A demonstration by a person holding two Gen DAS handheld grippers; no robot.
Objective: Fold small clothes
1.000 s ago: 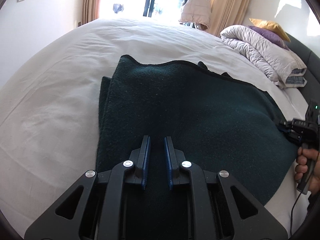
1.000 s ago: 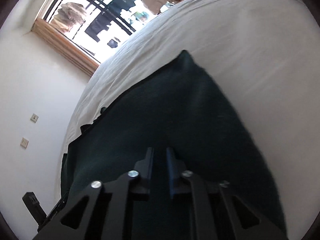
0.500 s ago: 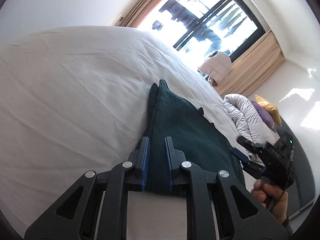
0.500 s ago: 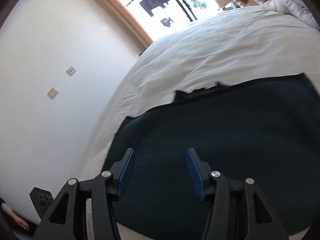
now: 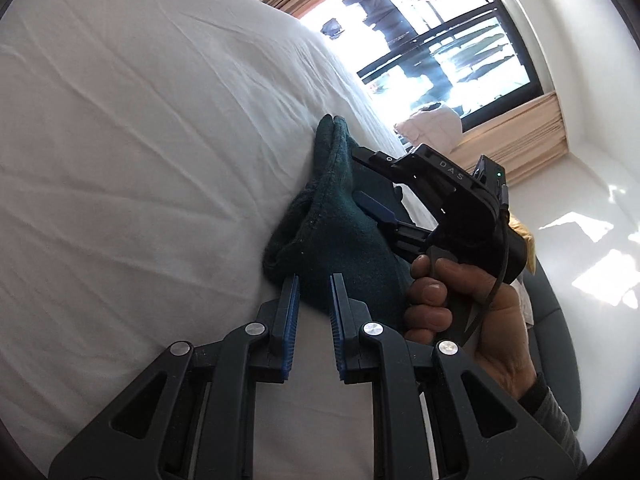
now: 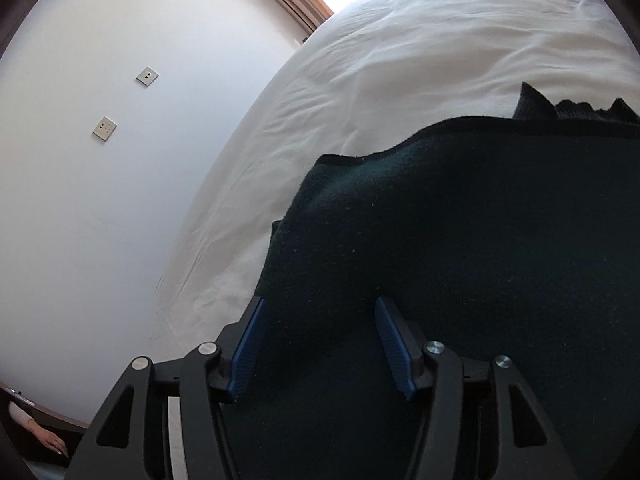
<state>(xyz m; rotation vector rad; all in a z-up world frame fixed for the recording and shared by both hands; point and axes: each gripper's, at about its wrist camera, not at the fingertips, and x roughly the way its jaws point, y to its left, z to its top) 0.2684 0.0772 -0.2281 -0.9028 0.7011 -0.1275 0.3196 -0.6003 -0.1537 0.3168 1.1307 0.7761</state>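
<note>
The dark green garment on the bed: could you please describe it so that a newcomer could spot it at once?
Start from the wide bed under its white sheet. On it lies a dark green garment, thick, fuzzy and doubled into layers. It is the only dark item on the sheet, and the left tool grips its near edge.

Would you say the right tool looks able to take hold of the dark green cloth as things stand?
Probably yes: the right tool, whose jaws have just been opening, sits over the dark green cloth with nothing between them.
</note>
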